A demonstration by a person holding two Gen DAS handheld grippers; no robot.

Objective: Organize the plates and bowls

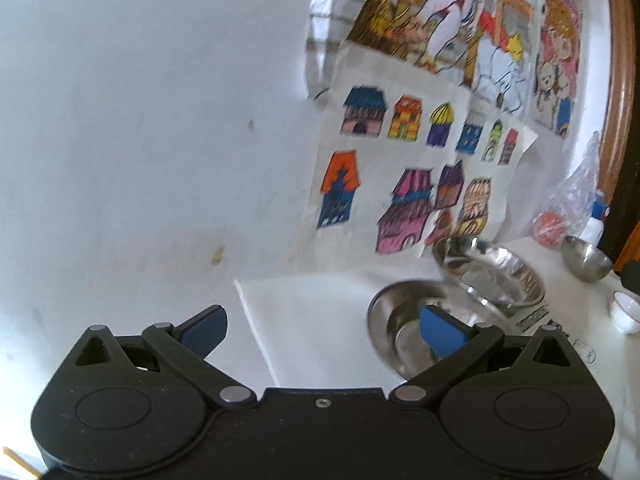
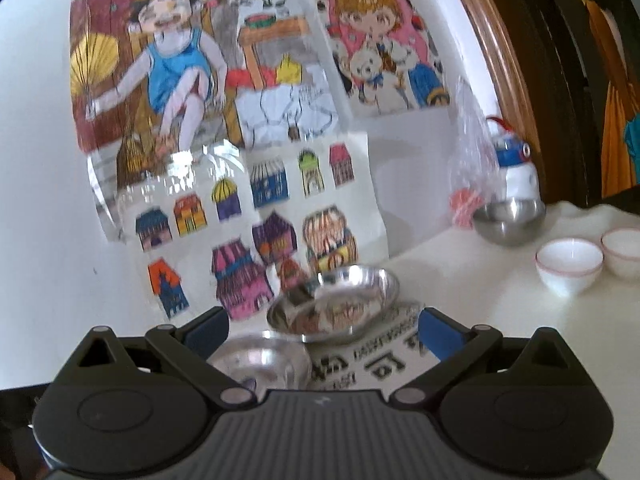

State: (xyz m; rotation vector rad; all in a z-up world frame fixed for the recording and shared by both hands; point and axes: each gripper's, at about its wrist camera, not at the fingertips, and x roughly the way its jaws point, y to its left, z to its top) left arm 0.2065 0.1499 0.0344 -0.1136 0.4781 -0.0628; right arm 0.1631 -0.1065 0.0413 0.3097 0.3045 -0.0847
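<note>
Both claws, left point(image 1: 324, 334) and right point(image 2: 324, 334), gape wide, empty, near steel bowls point(image 2: 334, 304).

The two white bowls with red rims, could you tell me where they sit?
In the right wrist view, the white bowls sit side by side at far right, past the steel bowl.

Both wrist views look forward and slightly down over a white tabletop point(image 1: 320, 312) toward a wall of coloured drawings point(image 2: 248, 208), close to it; both share two steel dishes point(image 1: 492, 276) point(image 2: 340, 304).
</note>
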